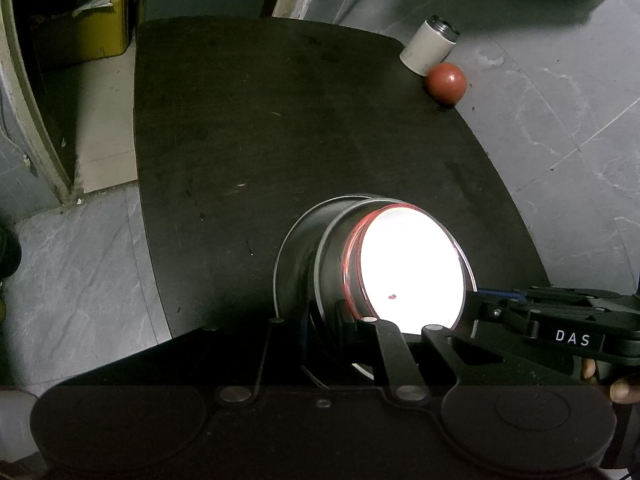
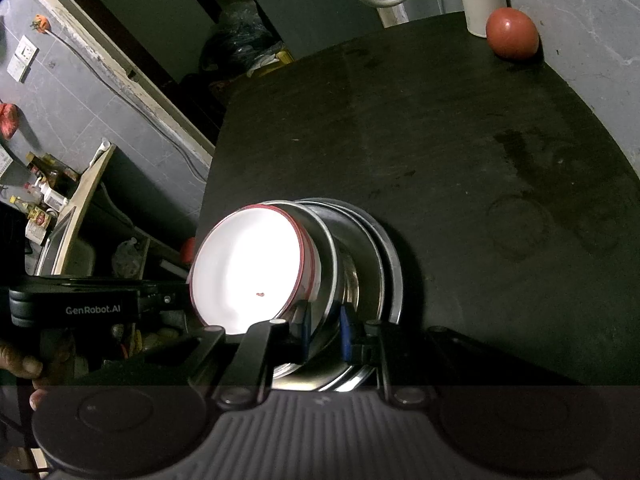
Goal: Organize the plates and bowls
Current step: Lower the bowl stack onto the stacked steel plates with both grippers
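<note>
On the near part of the dark table (image 1: 260, 128), as the left wrist view shows it, a white bowl with a red rim (image 1: 412, 268) sits nested in a steel bowl (image 1: 332, 264), with a wider steel plate (image 1: 288, 252) beneath, all one stack. The left gripper (image 1: 344, 320) is clamped on the near-left rim of the stack, its jaws nearly together, while the right gripper (image 1: 476, 300) reaches in from the right and grips the opposite edge. A person's fingers (image 1: 592, 368) show behind it. Stacking looks done; what seems left is carrying or settling the pile in its final place, which I cannot identify. Far right on the table stand a white flask (image 1: 428, 46) and, just beside it, a red ball (image 1: 446, 82). Grey marbled floor lies around, with a yellow box (image 1: 96, 28) at far left.

From the right wrist view, the stack (image 2: 320, 264) reads as tilted or lifted, white bowl facing left, steel rims layered behind. The right gripper (image 2: 324, 328) has its blue pads (image 2: 344, 332) pinching the steel rims, jaws close together. The left gripper (image 2: 176, 300) meets the white bowl's edge from the left. Flask (image 2: 482, 0) and ball (image 2: 512, 34) sit at the far right corner. Beyond the table's left edge is a cluttered shelf with bottles (image 2: 44, 196), and a cable runs along the grey wall.
</note>
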The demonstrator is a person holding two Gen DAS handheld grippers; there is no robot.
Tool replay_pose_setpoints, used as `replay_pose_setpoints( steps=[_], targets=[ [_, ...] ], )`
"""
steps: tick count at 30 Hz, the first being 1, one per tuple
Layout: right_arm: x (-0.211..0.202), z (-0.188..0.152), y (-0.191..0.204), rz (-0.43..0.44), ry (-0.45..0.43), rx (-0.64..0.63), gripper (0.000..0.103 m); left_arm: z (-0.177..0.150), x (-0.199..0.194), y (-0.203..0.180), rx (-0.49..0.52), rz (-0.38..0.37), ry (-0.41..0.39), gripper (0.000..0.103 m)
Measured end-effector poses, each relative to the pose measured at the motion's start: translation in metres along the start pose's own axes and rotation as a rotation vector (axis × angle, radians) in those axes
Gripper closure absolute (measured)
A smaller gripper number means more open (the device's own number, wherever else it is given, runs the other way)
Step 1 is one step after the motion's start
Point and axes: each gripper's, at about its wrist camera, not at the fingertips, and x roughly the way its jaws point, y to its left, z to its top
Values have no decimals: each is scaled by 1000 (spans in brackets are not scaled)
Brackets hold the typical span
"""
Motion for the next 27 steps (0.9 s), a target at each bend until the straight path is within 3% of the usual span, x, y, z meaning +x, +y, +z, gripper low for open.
replay_pose_setpoints(
  steps=[27],
  targets=[
    [3,-2,1,-11,0,0,86,1,6,0,-10,10,3,90]
  ],
)
